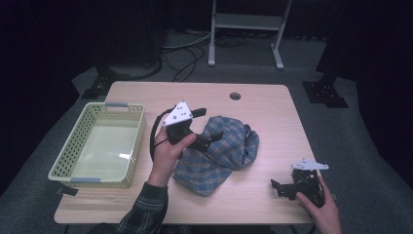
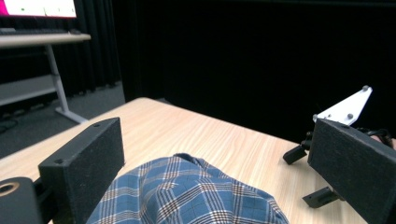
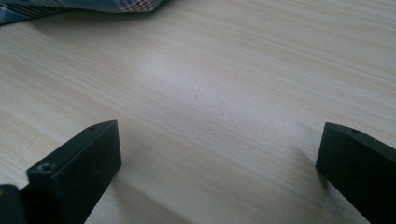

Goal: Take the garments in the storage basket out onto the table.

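Dim room, table (image 1: 263,105) lit overhead (soft glare), edges dark.

Counter (image 1: 272,112): light wood-grain top, smooth, w/ a soft sheen in the right gripper view. Cloth (image 1: 219,153): woven blue plaid fabric, matt, soft and rumpled; weave shows clearly in the left gripper view. Basket (image 1: 65,156): pale yellow-green plastic, perforated walls, slightly glossy, w/ grey grip pieces on the short rims. Left claw (image 1: 207,127): matt black, jaw faces look finely textured, approx. like foam or rubber; top plate white-grey, smooth, flat. Right claw (image 1: 281,187): same matt black build, grey plate. Floor (image 1: 341,131): grey, dull, carpet-like.
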### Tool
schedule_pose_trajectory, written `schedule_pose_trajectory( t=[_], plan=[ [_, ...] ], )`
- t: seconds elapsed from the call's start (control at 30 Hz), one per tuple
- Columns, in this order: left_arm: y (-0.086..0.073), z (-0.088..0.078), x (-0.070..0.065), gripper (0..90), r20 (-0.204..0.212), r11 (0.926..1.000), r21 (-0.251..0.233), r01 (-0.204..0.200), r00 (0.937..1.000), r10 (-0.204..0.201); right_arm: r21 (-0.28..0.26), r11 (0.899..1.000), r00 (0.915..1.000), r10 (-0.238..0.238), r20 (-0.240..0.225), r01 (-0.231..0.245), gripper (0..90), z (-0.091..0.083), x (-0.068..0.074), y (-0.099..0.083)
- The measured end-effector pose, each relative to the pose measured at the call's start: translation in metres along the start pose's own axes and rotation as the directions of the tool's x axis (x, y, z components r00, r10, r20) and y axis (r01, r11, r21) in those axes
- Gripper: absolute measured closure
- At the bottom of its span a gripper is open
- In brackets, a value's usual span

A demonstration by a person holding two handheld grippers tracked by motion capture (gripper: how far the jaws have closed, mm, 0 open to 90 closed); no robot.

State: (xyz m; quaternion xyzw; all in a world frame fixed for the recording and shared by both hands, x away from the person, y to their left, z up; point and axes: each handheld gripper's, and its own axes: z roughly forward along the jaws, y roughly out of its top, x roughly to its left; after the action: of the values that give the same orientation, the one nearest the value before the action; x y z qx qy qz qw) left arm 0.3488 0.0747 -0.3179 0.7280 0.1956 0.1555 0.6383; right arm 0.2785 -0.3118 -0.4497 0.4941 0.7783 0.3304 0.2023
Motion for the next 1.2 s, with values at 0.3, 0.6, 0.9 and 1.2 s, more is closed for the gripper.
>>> schedule_pose_trajectory(
  t=[0.3,0.6,0.9,1.2],
  plan=[
    [-0.005,-0.024,-0.005,2.8,-0.032,0.9982,-0.053,-0.029,0.9991,0.027,-0.002,1.0,1.0,-0.003,0.001,0.003,0.0,0.0,0.0,0.0],
    [-0.024,-0.042,-0.013,2.7,-0.055,0.996,-0.076,-0.047,0.9976,0.043,0.0,1.0,1.0,0.0,0.0,0.0,0.0,0.0,0.0,0.0],
    [-0.05,-0.06,-0.018,2.6,-0.073,0.9969,-0.069,-0.037,0.9968,0.032,0.0,1.0,1.0,-0.002,0.0,0.002,0.0,0.0,0.0,0.0],
    [-0.077,-0.071,-0.02,2.0,-0.089,0.998,-0.062,-0.011,0.996,0.006,0.0,1.0,1.0,-0.002,0.0,0.002,0.0,0.0,0.0,0.0]
  ],
)
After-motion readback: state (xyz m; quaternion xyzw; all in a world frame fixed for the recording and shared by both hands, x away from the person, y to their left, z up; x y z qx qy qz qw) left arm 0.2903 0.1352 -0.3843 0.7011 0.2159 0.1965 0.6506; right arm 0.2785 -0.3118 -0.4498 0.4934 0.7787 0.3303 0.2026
